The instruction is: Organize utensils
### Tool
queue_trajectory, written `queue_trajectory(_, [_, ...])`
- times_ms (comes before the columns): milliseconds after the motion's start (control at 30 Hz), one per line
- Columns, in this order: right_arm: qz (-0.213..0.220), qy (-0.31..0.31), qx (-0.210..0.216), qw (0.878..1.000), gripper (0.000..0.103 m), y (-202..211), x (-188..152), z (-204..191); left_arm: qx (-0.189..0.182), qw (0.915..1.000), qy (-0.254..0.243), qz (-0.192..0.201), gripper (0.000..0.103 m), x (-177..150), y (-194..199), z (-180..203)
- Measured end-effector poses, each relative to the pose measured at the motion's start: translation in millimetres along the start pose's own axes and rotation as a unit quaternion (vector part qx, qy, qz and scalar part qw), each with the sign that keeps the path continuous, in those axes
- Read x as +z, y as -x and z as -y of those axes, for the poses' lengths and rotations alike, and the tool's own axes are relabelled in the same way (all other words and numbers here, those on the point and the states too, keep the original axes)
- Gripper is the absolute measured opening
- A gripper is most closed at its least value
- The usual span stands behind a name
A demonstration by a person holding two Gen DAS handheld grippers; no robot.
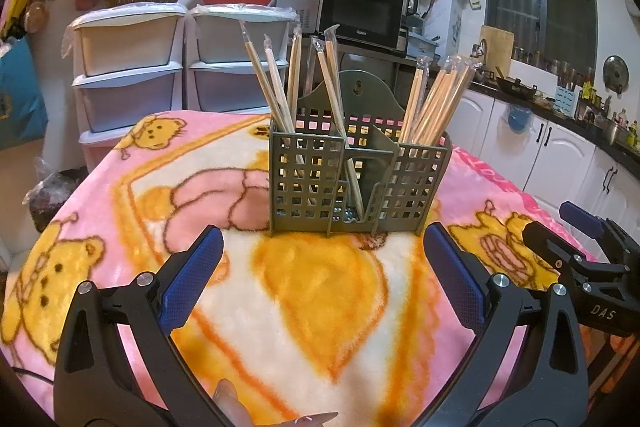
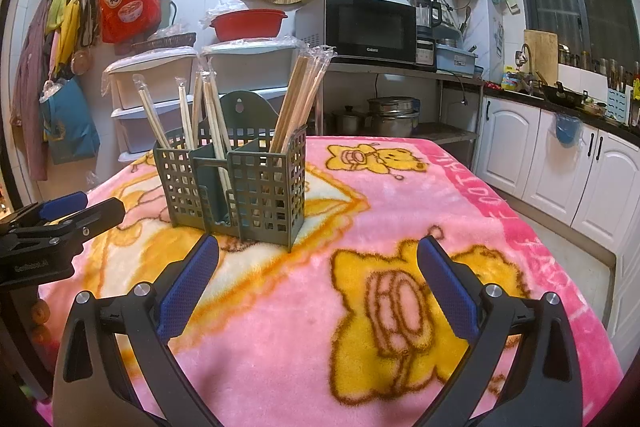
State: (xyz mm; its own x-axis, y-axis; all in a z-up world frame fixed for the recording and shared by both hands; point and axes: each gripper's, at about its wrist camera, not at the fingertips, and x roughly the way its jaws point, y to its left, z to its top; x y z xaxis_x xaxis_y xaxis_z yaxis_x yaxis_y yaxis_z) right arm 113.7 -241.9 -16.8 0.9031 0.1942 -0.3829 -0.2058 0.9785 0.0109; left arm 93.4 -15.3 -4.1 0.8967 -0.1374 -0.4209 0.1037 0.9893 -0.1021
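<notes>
Table under the pink bear blanket (image 2: 400,195) fills both views; kitchen behind it is irrelevant.

Green slotted caddy (image 1: 352,183) stands upright mid-table, three compartments, hanging tab at the back. Dead ahead of the left gripper, ahead-left of the right.

Wrapped chopsticks, all standing in the caddy, none loose on the blanket:
- left compartment chopsticks (image 1: 272,83): a few, splayed
- middle compartment chopsticks (image 1: 334,87): one or two pairs, leaning
- right compartment bundle (image 1: 436,103): tight bunch, most of the stock

Left gripper (image 1: 324,267): jaws spread wide, nothing between the pads, short of the caddy front and above the blanket. Fingertip of the person holding it shows at bottom edge.
Right gripper (image 2: 318,267): likewise released and empty, off the caddy's front-right corner, not touching.

Judgement: sorting looks mostly done or between picks; likely next step is consolidating the scattered sticks into the right bundle.

How to do it well:
- Take one pair at a time, pinch on the shaft above the caddy rim, not on the crinkly wrapper tip; film will slip.
- Lift straight up along the stick's lean so it doesn't lever the caddy over; the caddy is light on soft fleece.
- Brace the caddy wall with the free gripper if it rocks.
- Lower tip-first into the target cell, release only once bottomed.
</notes>
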Motion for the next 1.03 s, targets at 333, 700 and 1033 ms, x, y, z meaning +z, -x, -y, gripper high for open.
queue_trajectory(333, [0.001,0.000,-0.003,1.000,0.097,2,1,0,0.023,0.9996,0.015,-0.006,0.093,2,-2,0])
queue_trajectory(700, [-0.007,-0.009,-0.003,1.000,0.097,0,1,9,0.033,0.9988,0.031,-0.021,0.093,6,-2,-4])
queue_trajectory(1033, [-0.109,-0.013,-0.078,0.991,0.097,-38,12,84,0.119,0.9805,0.109,-0.113,0.093,19,-24,-78])
